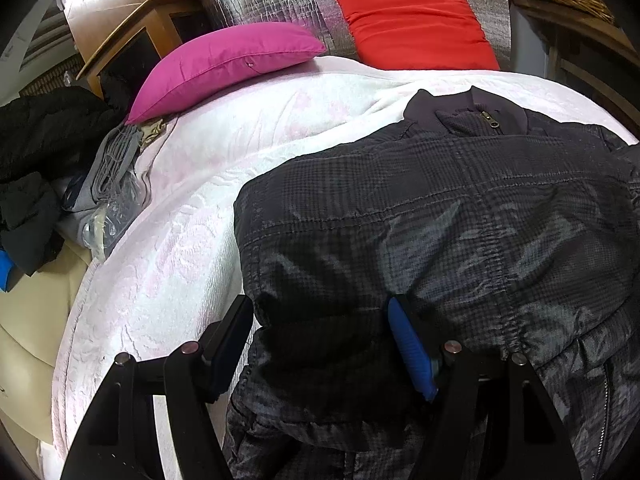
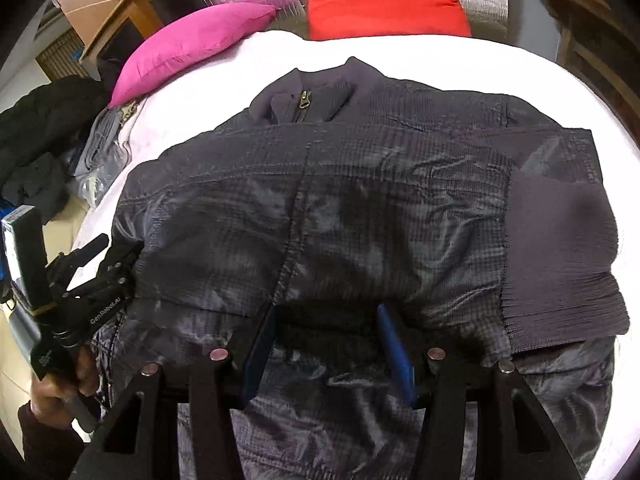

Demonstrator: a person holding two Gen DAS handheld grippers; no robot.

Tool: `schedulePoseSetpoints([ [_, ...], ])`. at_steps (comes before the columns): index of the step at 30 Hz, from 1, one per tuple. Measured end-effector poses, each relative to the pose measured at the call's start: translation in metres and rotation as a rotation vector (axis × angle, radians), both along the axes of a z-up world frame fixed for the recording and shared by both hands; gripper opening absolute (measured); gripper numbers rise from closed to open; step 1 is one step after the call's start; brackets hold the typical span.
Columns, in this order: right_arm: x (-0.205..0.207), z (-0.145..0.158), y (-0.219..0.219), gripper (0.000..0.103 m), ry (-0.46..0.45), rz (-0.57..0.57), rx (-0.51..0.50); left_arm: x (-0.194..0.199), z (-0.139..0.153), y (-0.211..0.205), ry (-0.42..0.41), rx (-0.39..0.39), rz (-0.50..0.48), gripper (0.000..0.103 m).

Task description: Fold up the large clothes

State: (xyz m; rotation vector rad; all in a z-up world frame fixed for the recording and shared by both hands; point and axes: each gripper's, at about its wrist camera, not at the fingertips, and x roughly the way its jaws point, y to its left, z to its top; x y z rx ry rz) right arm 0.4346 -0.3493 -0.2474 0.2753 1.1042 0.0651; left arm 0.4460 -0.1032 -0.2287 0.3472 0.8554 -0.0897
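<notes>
A dark checked padded jacket [image 1: 440, 208] lies front up on the bed, collar and zip pull [image 2: 303, 100] at the far end. A ribbed cuff [image 2: 560, 256] is folded across its right side. My left gripper [image 1: 324, 344] is at the jacket's near left edge, its jaws wide and filled by a thick bunch of the fabric. The right wrist view shows that same left gripper [image 2: 124, 248] in a person's hand [image 2: 60, 392]. My right gripper [image 2: 328, 340] sits at the near middle of the jacket, blue pads [image 2: 396, 352] pressing a dark bulge of fabric from both sides.
The bed has a white and pink blanket [image 1: 180, 220]. A magenta pillow [image 1: 224, 64] and a red pillow [image 1: 412, 24] lie at its head. Dark clothes [image 1: 40, 152] and grey folded items [image 1: 112, 168] are piled off the bed's left side. Wooden furniture [image 1: 120, 20] stands behind.
</notes>
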Motion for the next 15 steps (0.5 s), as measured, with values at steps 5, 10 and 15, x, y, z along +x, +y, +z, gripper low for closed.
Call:
schedulePoseSetpoints([
  [5, -0.01, 0.027, -0.016, 0.056, -0.108, -0.088, -0.096, 0.002, 0.015, 0.007, -0.008, -0.046, 0.029, 0.074],
  [10, -0.016, 0.033, -0.06, 0.056, -0.134, -0.318, -0.268, 0.003, 0.032, 0.018, -0.063, -0.108, 0.072, 0.095],
  [15, -0.009, 0.001, -0.088, 0.057, -0.062, -0.366, -0.318, 0.024, 0.001, 0.02, 0.064, -0.08, 0.114, 0.095],
])
